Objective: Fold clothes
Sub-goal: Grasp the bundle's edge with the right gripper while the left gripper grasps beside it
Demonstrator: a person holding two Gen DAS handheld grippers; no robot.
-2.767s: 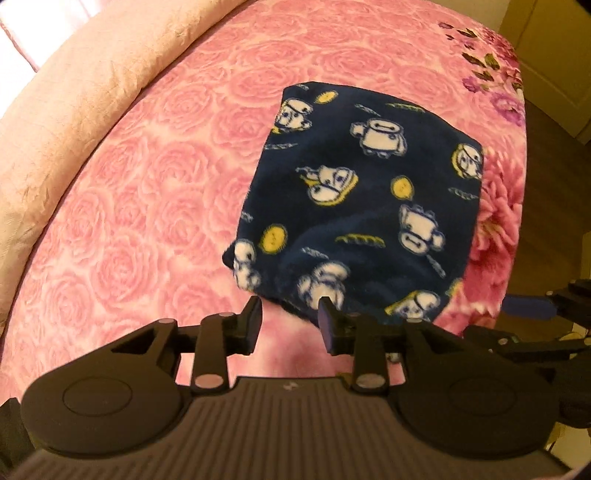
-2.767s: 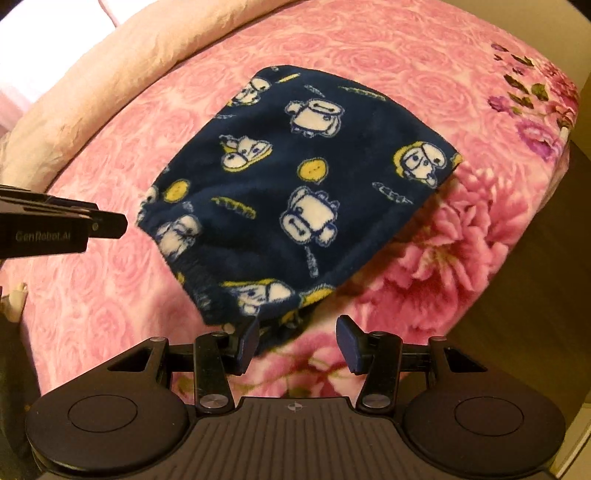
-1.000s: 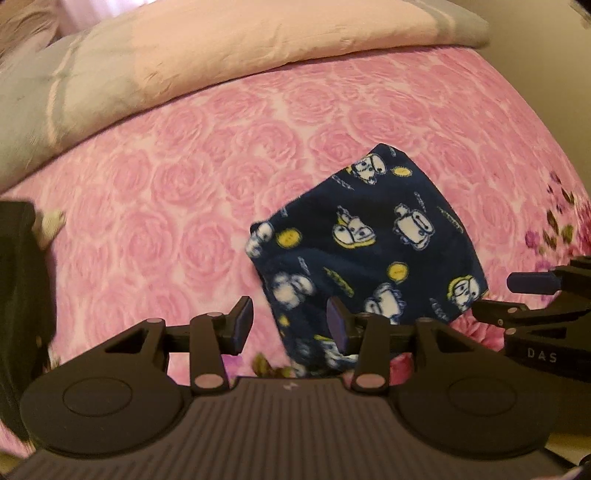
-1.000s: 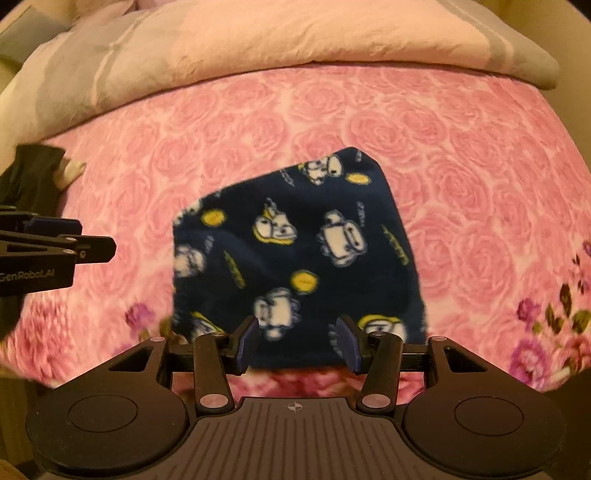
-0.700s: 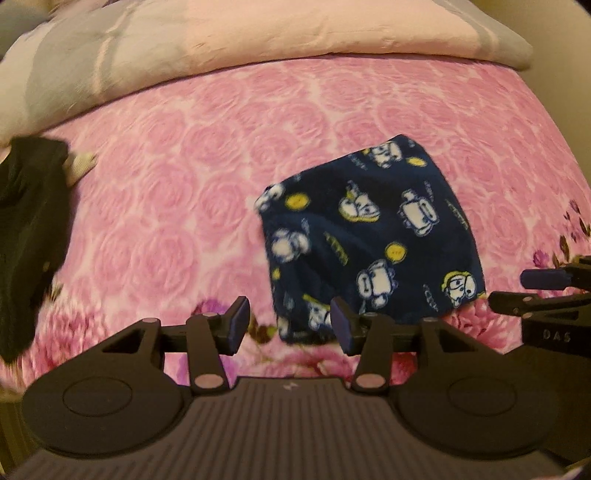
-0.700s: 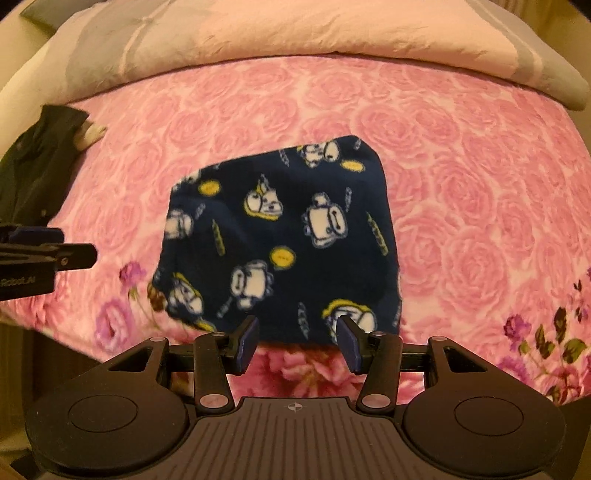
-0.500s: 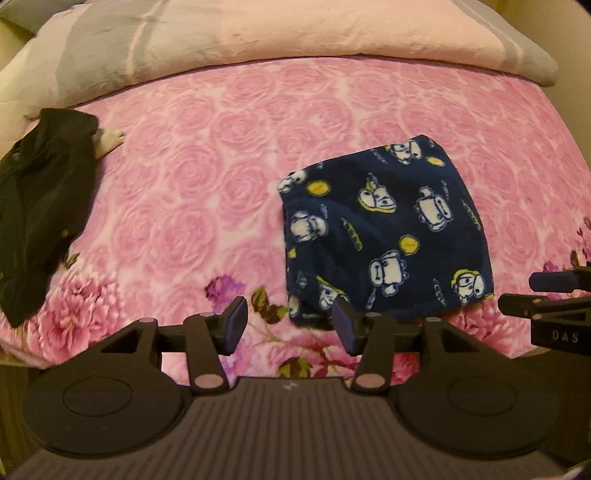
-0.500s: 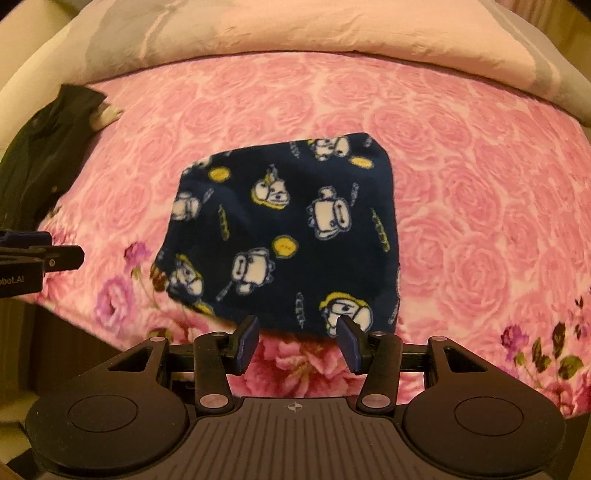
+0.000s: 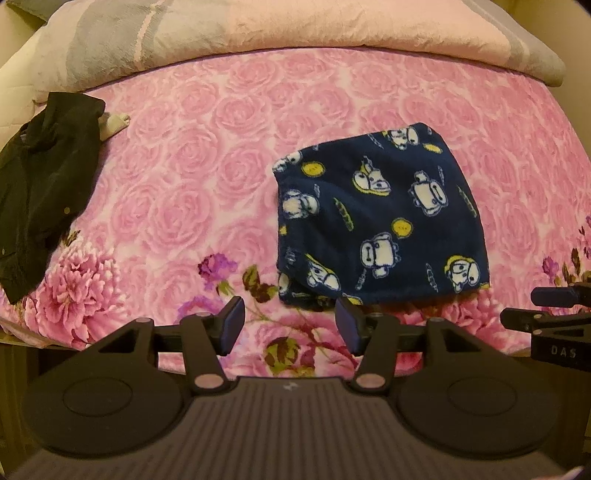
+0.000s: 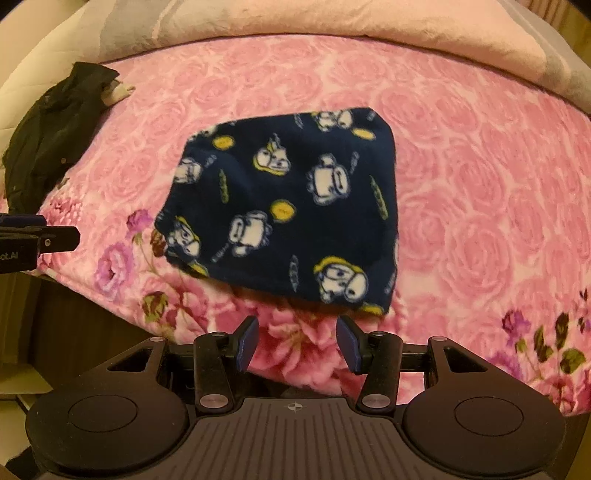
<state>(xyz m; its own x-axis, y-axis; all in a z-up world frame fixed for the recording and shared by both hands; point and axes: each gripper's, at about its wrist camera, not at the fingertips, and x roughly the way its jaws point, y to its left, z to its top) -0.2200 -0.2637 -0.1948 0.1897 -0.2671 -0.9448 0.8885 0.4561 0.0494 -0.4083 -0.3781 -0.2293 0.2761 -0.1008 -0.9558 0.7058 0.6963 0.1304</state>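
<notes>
A folded navy fleece garment with white cartoon figures [image 9: 380, 218] lies flat near the front edge of the pink rose bedspread [image 9: 207, 192]; it also shows in the right wrist view [image 10: 288, 210]. My left gripper [image 9: 290, 325] is open and empty, hovering just in front of the garment's near left corner. My right gripper [image 10: 297, 343] is open and empty, just short of the garment's near edge. Each gripper's side shows at the edge of the other's view.
A crumpled black garment [image 9: 37, 192] lies at the bed's left edge, also in the right wrist view [image 10: 51, 136]. A pink and grey quilt [image 9: 295, 33] is bunched along the far side. The bed's front edge drops off below the grippers.
Both grippers have pulled back from the folded garment and swung around the bed; the black garment has come into view at left. Both stay open and empty.
</notes>
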